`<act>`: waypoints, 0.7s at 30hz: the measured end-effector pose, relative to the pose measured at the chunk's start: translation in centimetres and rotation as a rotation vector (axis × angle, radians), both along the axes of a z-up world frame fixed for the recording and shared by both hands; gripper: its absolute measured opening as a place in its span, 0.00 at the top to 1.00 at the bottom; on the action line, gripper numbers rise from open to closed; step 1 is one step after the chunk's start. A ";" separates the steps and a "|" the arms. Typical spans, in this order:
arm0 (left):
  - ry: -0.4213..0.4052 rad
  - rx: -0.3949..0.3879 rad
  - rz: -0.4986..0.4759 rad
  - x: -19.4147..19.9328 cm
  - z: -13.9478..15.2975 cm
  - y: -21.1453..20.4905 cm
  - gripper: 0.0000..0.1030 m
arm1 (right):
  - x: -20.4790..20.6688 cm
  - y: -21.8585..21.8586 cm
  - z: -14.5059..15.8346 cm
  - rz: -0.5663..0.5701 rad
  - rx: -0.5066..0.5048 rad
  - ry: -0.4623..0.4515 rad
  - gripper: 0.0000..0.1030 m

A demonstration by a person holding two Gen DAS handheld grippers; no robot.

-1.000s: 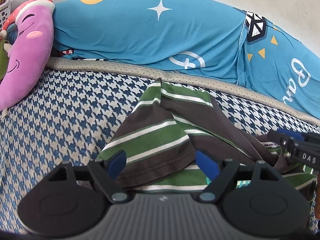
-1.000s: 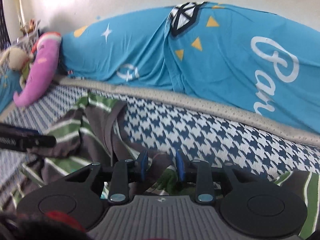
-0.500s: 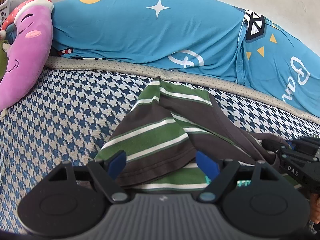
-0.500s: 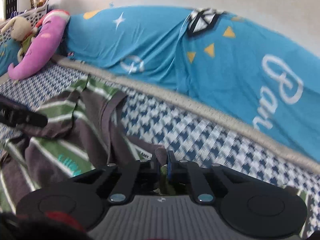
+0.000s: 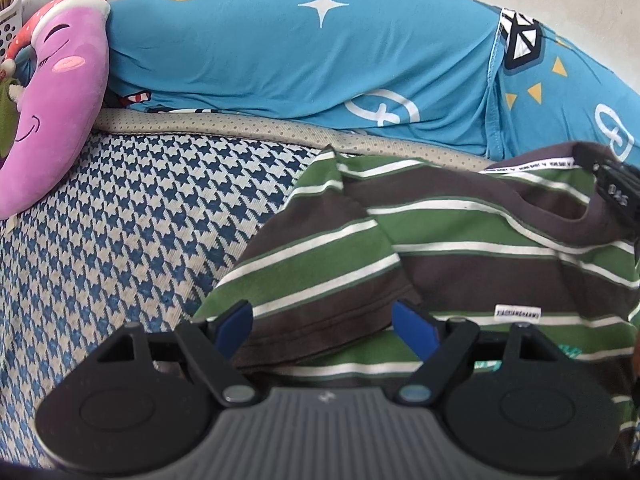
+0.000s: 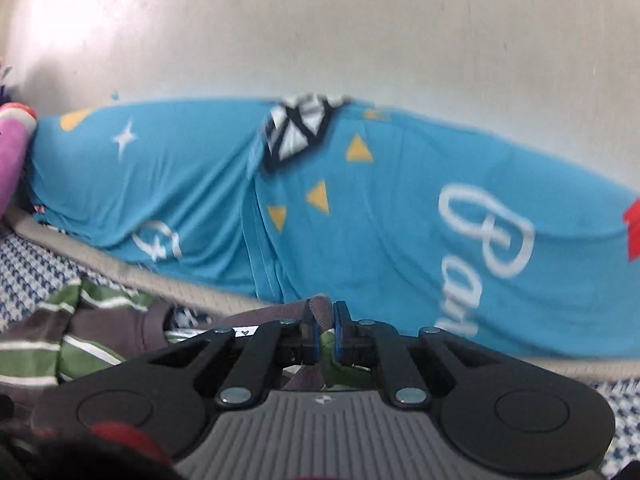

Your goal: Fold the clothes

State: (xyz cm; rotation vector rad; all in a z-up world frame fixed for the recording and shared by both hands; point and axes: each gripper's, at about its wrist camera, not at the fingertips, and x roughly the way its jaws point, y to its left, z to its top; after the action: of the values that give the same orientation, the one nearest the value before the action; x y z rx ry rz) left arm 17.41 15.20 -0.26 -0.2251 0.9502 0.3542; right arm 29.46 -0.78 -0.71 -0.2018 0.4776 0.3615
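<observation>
Stage: early, no finished fold visible | striped shirt point(image 5: 460, 248) rumpled on bed point(image 5: 120, 220), one sleeve lying over the body | right tongs point(image 6: 326, 330) clamped on collar edge, fabric raised | left tongs point(image 5: 322, 324) spread wide over sleeve hem, gripping nothing | remaining: flatten, fold.

A pale wall point(image 6: 320, 32) ran behind the bed, with a bright patch of light at its upper left. A blue-and-white houndstooth cover point(image 5: 120, 216) lay over the mattress, edged at the back by a beige dotted border point(image 5: 224, 130). Along the wall stretched a long blue bolster point(image 5: 280, 52) printed with a white star, yellow triangles and white script. A pink plush moon point(image 5: 52, 96) leaned at the left end, a white basket point(image 5: 10, 24) just behind it
</observation>
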 end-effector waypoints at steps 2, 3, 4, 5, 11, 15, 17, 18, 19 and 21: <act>0.008 -0.002 -0.002 0.1 -0.2 0.0 0.22 | 0.6 -0.3 -0.5 -0.003 0.024 0.047 0.91; 0.013 -0.004 -0.003 0.1 -0.4 -0.1 0.22 | 0.7 -0.7 -0.4 -0.001 0.059 0.067 0.86; 0.016 -0.007 -0.004 0.2 -0.5 -0.1 0.22 | 0.9 -1.1 -0.2 -0.004 0.099 0.083 0.78; 0.018 -0.008 -0.005 0.2 -0.5 -0.2 0.22 | 1.0 -1.7 0.2 -0.009 0.147 0.092 0.74; 0.015 -0.016 -0.012 0.1 -0.4 -0.4 0.22 | 0.6 -4.9 3.0 -0.039 0.288 0.097 0.67; 0.003 -0.012 -0.018 0.1 0.0 -0.6 0.21 | -0.1 -6.6 4.1 -0.086 0.238 0.105 0.67; -0.005 -0.010 -0.018 0.0 0.2 -0.7 0.21 | -0.6 -7.9 4.4 -0.115 0.222 0.119 0.67; -0.009 -0.014 -0.019 0.0 0.3 -0.7 0.21 | -0.9 -8.5 4.5 -0.131 0.213 0.121 0.67; -0.013 -0.019 -0.022 -0.1 0.4 -0.8 0.21 | -1.4 -9.2 4.6 -0.148 0.207 0.125 0.67; -0.018 -0.020 -0.026 -0.1 0.5 -0.9 0.21 | -2.2 -10.7 4.6 -0.183 0.201 0.134 0.67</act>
State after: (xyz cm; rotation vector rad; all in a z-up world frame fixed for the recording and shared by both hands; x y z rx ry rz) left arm 17.30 14.26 0.23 -0.2340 0.9385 0.3187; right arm 27.27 -11.47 3.93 0.0618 0.5835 0.2424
